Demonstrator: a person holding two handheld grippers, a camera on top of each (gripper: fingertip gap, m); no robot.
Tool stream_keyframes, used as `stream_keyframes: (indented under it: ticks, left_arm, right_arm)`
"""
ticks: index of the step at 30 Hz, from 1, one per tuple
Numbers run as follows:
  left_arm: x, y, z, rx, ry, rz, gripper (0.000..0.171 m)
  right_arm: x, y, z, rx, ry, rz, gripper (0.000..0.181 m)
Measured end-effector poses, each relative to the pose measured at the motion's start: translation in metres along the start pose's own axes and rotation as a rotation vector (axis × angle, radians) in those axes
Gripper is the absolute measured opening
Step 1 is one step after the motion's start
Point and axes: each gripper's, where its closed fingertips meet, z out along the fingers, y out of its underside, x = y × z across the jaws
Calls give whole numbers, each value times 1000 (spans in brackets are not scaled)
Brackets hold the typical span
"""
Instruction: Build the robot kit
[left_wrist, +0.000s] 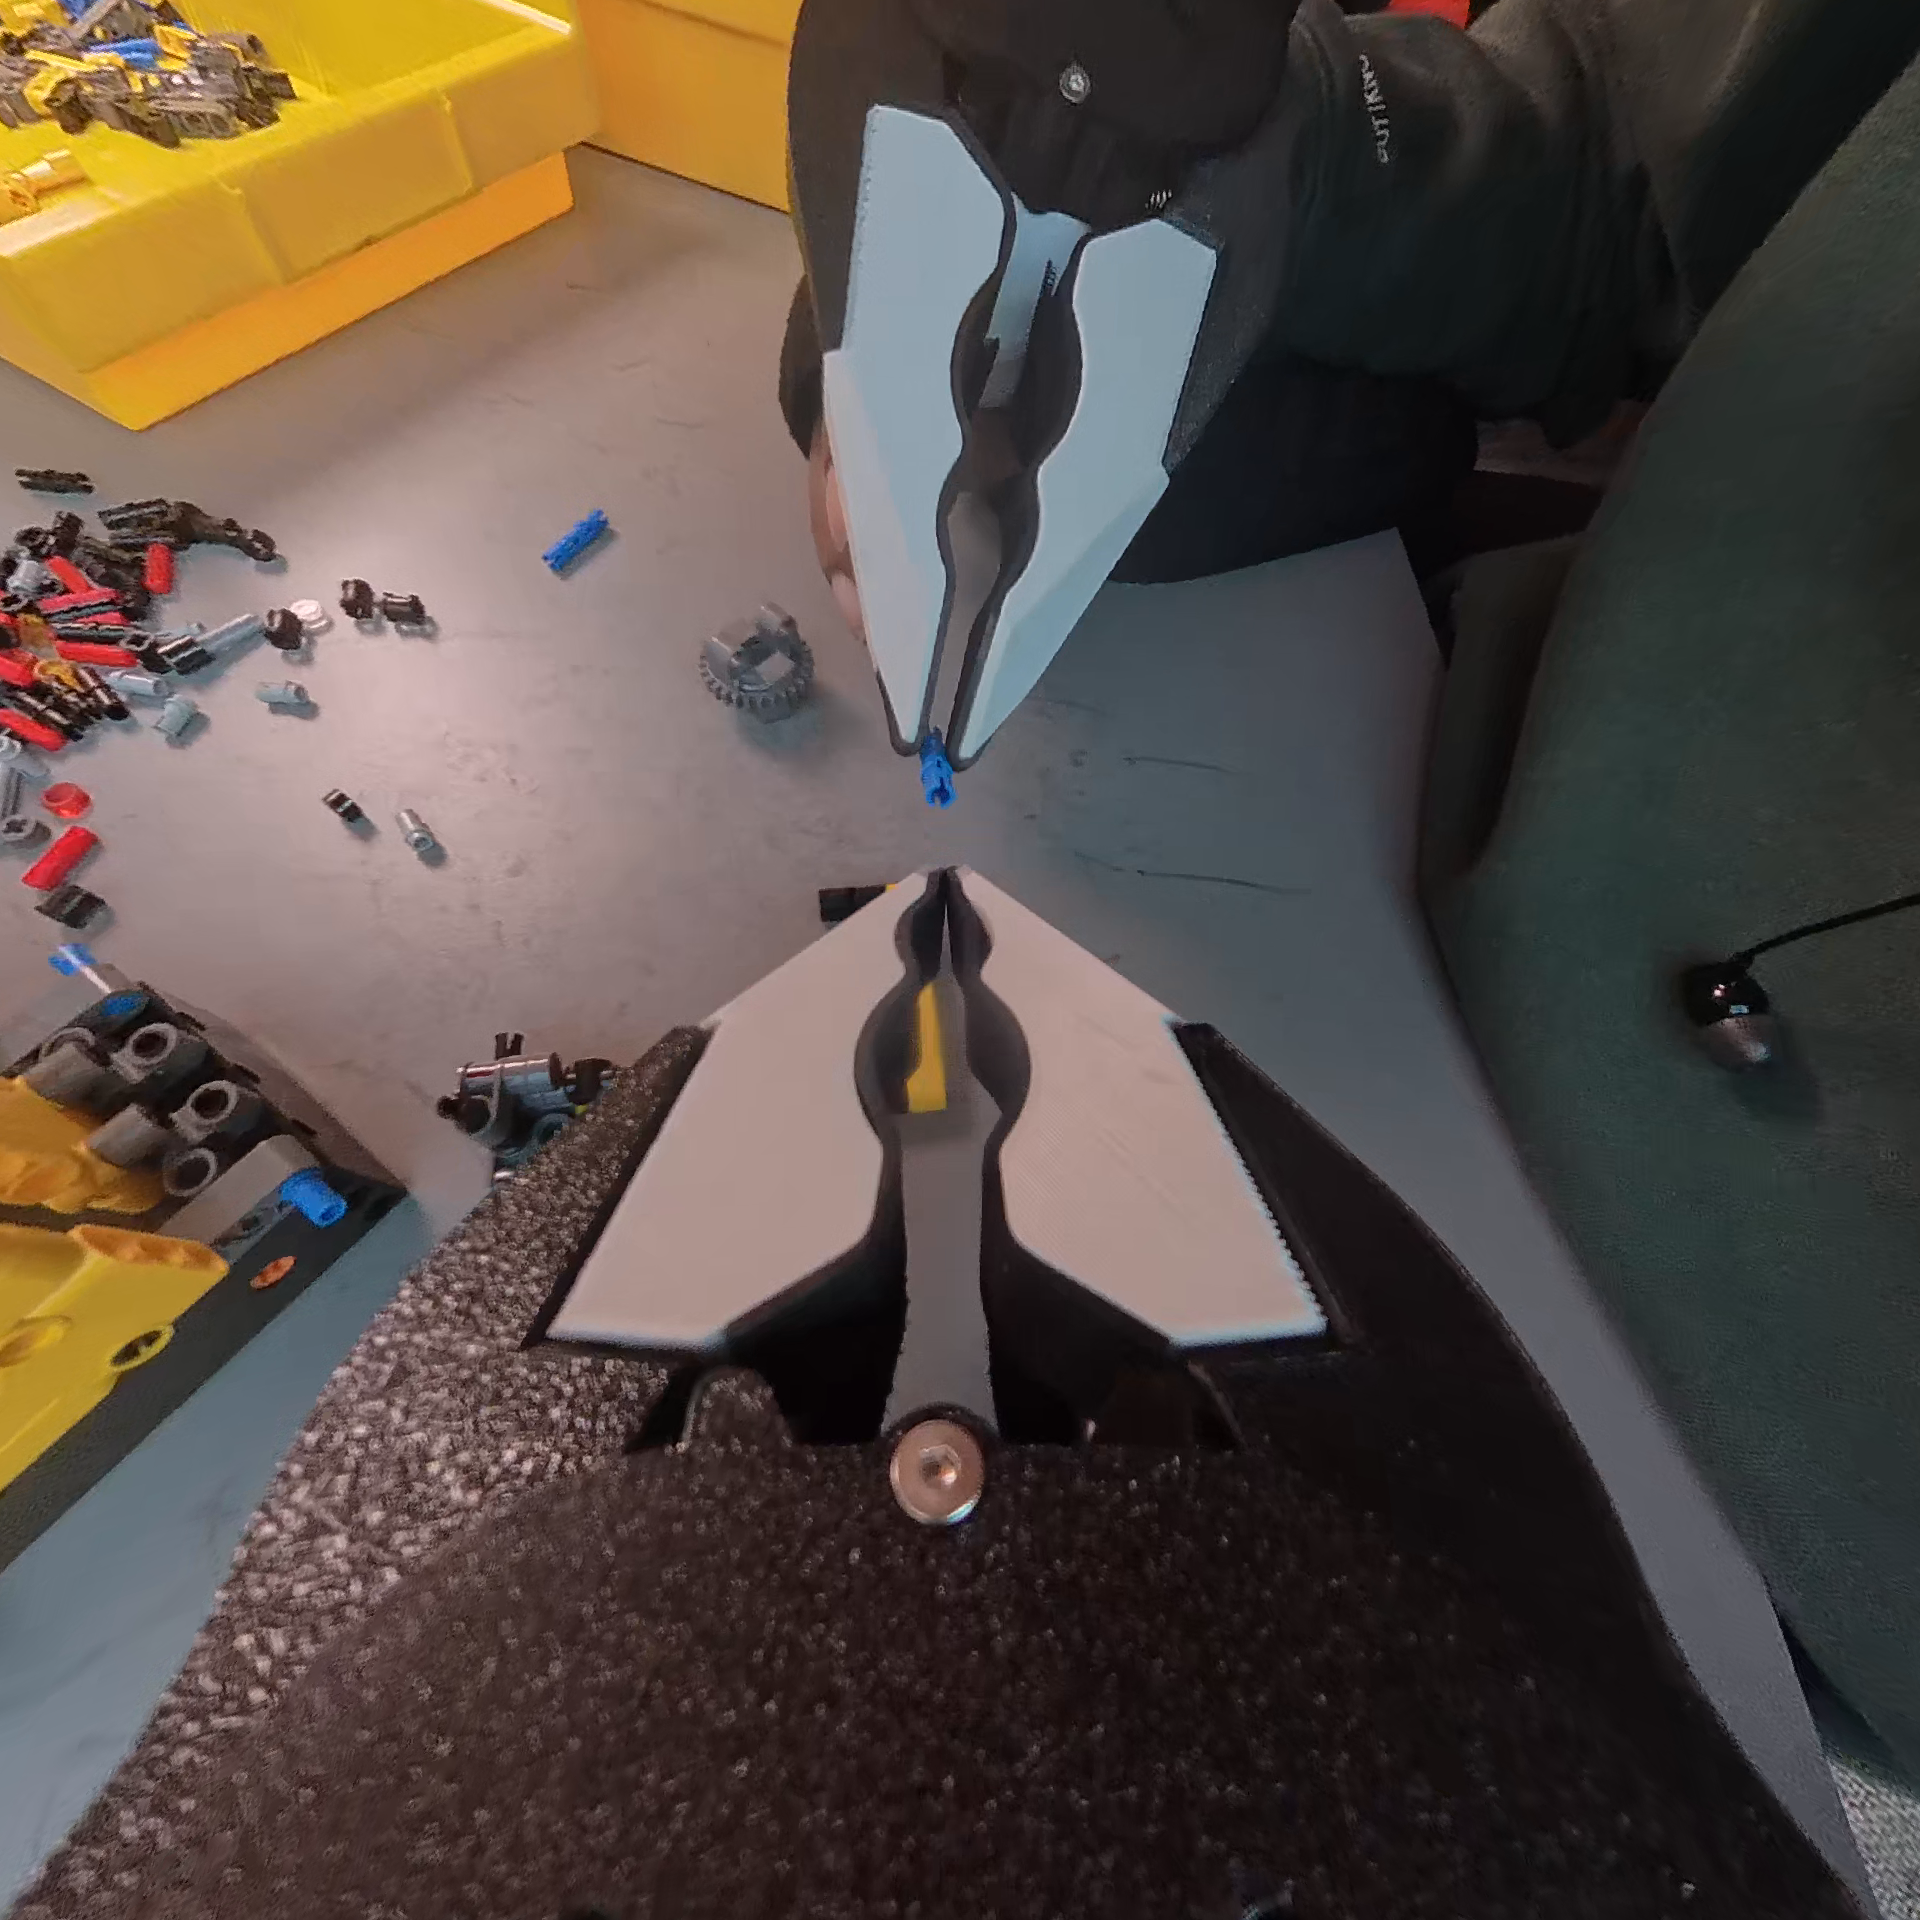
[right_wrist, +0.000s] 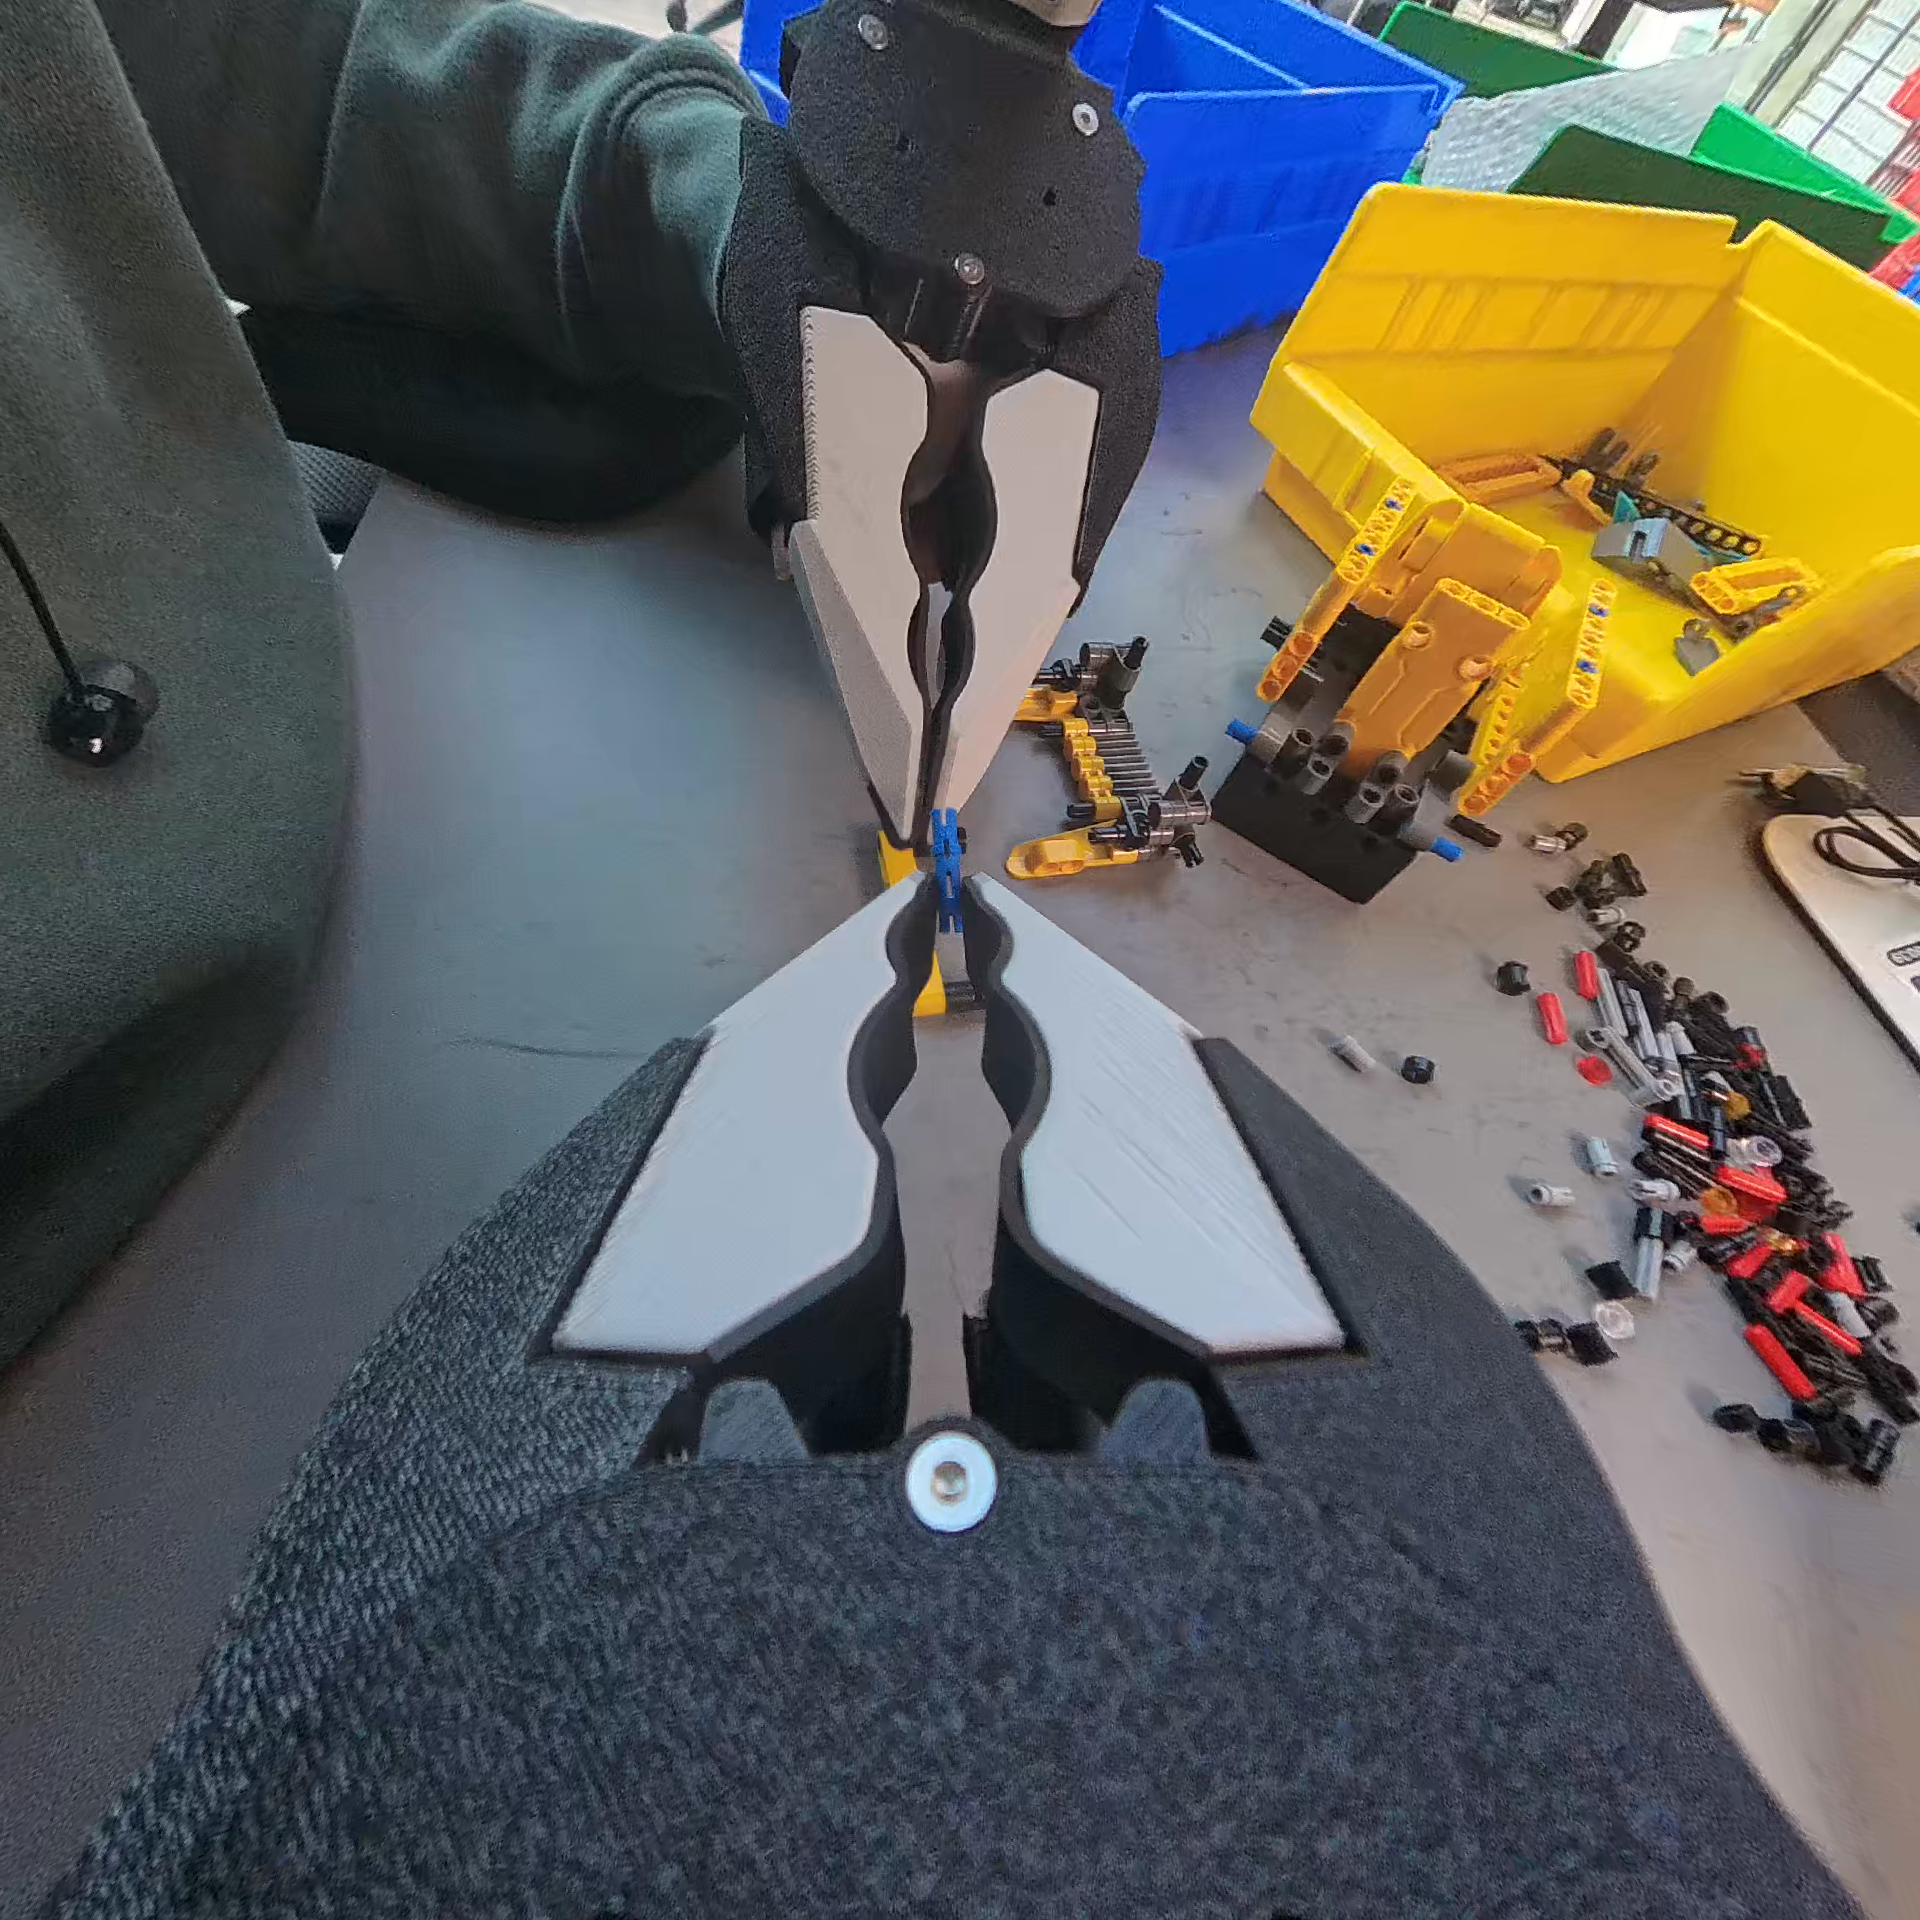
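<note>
Blue pin (right_wrist: 945, 868) pinched in right jaws; left jaws clamp yellow piece (left_wrist: 928, 1044) over bare table (right_wrist: 582, 727).

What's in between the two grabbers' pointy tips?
A blue pin, pinched by the right gripper, then a small empty gap before the left gripper. The left wrist view shows it.

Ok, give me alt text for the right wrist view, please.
The right gripper pinches a small blue pin, tip to tip with the left gripper, which grips a yellow piece. Right of them on the grey table lie loose parts and a yellow bin.
</note>
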Motion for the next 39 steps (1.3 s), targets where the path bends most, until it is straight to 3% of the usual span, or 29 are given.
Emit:
stream_keyframes:
  ticks: [5, 10, 21, 35, 39]
  left_arm:
    - [-16, 8, -6, -26, -57, -27, 13]
    - [-8, 9, -1, -40, -25, -20, 16]
    - [7, 2, 15, -34, 22, -48, 5]
    - [-7, -1, 16, -9, -20, -176, 5]
    - [-14, 2, 16, -15, -52, -216, 5]
  right_arm:
    - [4, 20, -1, -97, 9, -25, 4]
    - [4, 22, -2, -110, 8, -43, 4]
    - [-14, 9, 8, -68, -3, -204, 3]
    - [3, 28, 8, -187, 110, -324, 0]
    - [25, 37, -10, -237, 180, -264, 14]
